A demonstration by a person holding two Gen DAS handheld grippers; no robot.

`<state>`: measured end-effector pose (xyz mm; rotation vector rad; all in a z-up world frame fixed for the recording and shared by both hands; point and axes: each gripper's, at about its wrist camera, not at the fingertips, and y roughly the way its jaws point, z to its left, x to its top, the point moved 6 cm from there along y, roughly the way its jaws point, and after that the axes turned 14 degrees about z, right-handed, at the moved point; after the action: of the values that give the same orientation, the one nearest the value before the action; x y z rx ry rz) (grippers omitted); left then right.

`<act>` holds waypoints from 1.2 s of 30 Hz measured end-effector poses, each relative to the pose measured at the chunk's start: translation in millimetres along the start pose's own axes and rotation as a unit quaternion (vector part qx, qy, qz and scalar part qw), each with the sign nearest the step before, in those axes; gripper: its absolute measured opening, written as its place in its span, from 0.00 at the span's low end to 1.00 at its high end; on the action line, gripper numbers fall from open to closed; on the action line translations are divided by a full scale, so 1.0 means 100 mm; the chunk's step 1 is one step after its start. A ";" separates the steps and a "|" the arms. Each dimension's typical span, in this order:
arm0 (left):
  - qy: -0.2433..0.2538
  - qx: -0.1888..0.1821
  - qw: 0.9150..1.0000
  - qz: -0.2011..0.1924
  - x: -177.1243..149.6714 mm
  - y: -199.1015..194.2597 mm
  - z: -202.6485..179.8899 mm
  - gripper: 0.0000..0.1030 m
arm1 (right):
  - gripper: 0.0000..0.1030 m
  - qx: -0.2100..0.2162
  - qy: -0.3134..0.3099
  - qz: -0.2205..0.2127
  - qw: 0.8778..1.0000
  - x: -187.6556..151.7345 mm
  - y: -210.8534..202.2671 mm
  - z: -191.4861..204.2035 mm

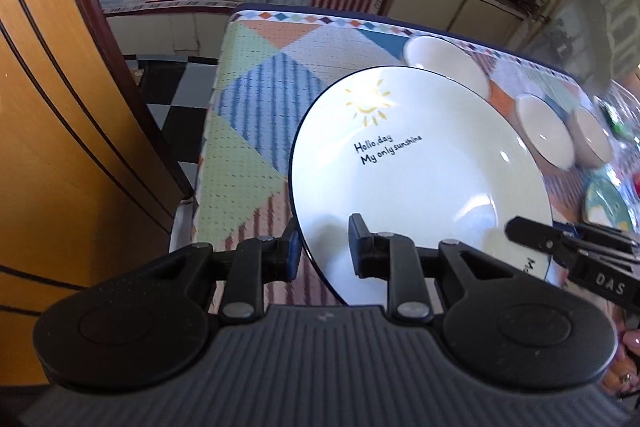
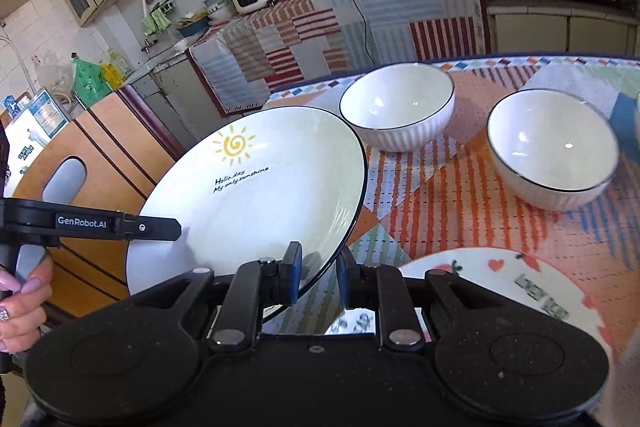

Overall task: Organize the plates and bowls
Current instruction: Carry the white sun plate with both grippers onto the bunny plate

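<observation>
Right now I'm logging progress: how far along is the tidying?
Nothing looks stacked yet. In hand: the sunshine plate, clamped at its rim by the left gripper and right gripper. Left: two white ribbed bowls and the heart-patterned plate, apart on the tablecloth.

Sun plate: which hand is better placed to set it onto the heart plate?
Right, probably. Both grippers clamp the sun plate by its rim, but the heart plate lies just beside the right gripper, while the left gripper holds the far edge.
</observation>
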<state>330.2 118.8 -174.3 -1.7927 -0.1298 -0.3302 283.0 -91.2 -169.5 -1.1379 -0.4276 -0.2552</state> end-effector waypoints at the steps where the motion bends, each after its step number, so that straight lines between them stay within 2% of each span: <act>1: 0.005 -0.002 1.000 0.005 -0.05 -0.05 -0.05 0.22 | 0.22 -0.003 0.004 -0.003 1.000 -0.04 -0.08 0.00; 11: 0.053 -0.024 0.998 -0.001 -0.50 -0.37 -0.59 0.22 | 0.22 -0.031 0.019 -0.018 0.999 -0.46 -0.76 -0.08; 19: 0.086 -0.041 0.995 0.015 -0.76 -0.29 -0.99 0.22 | 0.23 -0.052 0.048 -0.019 0.997 -0.89 -1.05 -0.32; 27: 0.123 -0.033 0.991 0.030 -0.86 -0.05 -1.33 0.22 | 0.23 -0.063 0.088 -0.020 0.994 -1.22 -1.13 -0.63; 36: 0.128 -0.030 0.989 0.067 -0.82 0.28 -1.47 0.22 | 0.23 -0.070 0.117 -0.007 0.991 -1.36 -0.98 -0.89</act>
<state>236.3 -23.1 -192.9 -1.7919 0.1835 -0.4683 140.0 -214.9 -182.0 -1.2266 -0.2117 -0.4317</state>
